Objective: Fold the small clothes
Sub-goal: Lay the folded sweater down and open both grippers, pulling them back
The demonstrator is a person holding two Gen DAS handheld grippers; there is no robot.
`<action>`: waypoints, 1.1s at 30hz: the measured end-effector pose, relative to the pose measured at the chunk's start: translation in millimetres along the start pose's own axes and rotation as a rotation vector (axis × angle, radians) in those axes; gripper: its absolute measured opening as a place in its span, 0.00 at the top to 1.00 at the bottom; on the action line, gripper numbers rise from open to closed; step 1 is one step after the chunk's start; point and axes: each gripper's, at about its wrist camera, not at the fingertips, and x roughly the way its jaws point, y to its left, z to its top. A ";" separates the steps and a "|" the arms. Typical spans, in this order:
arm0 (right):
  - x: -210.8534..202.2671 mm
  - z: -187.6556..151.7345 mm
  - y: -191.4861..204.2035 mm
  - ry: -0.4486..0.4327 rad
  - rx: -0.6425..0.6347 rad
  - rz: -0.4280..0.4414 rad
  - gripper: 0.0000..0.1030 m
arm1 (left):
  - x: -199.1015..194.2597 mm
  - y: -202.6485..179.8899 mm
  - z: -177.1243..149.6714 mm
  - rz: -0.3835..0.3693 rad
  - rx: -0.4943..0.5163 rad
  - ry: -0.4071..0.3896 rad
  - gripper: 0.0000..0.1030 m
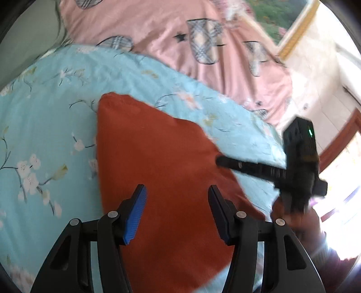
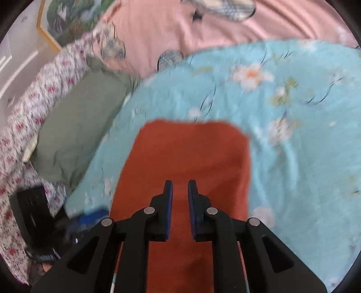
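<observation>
A rust-red cloth [image 1: 158, 157] lies flat on a light blue flowered sheet [image 1: 45, 112], folded into a rough rectangle. My left gripper [image 1: 177, 188] hovers over its near part, jaws wide apart with nothing between the blue pads. In the left wrist view my right gripper [image 1: 222, 161] comes in from the right, its tips over the cloth's right edge. The right wrist view shows the red cloth [image 2: 191, 153] under my right gripper [image 2: 180, 183], whose pads stand a narrow gap apart with no fabric pinched. The left gripper [image 2: 92, 216] is a blurred shape at the lower left.
A pink patterned cover [image 1: 158, 33] lies beyond the blue sheet [image 2: 293, 157]. A green folded cushion or garment [image 2: 79, 126] sits to the left, beside white fabric with red flowers [image 2: 33, 101]. A gold-framed picture [image 2: 67, 18] hangs behind. A hand [image 1: 293, 216] holds the right gripper.
</observation>
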 end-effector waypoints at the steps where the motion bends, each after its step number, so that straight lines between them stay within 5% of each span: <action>1: 11.4 -0.4 -6.9 0.020 0.016 -0.048 0.86 | 11.2 7.5 3.4 0.017 -0.019 0.032 0.50; 3: 28.7 -3.3 -28.2 0.049 0.066 -0.110 0.94 | 30.6 24.2 3.5 0.038 -0.056 0.082 0.72; 4: 32.7 -4.8 -40.9 0.045 0.107 -0.095 1.00 | 31.5 26.3 4.2 0.037 -0.057 0.078 0.74; 12: 0.9 -13.2 -26.4 -0.009 0.054 -0.065 0.97 | -3.6 5.8 -12.4 0.036 0.015 0.071 0.73; 18: -44.4 -73.5 9.6 -0.002 -0.105 -0.028 0.97 | -45.0 -23.7 -69.8 0.009 0.111 0.093 0.69; 21: -44.6 -112.4 5.5 0.046 -0.141 -0.123 0.96 | -41.6 -21.1 -94.3 0.048 0.111 0.124 0.65; 26: -40.2 -132.9 -23.5 0.045 -0.041 -0.109 0.98 | -34.5 -14.3 -100.4 0.044 0.032 0.127 0.65; 33: -48.0 -140.1 -18.4 0.046 -0.041 -0.135 0.97 | -31.8 -32.7 -105.9 0.140 0.102 0.123 0.58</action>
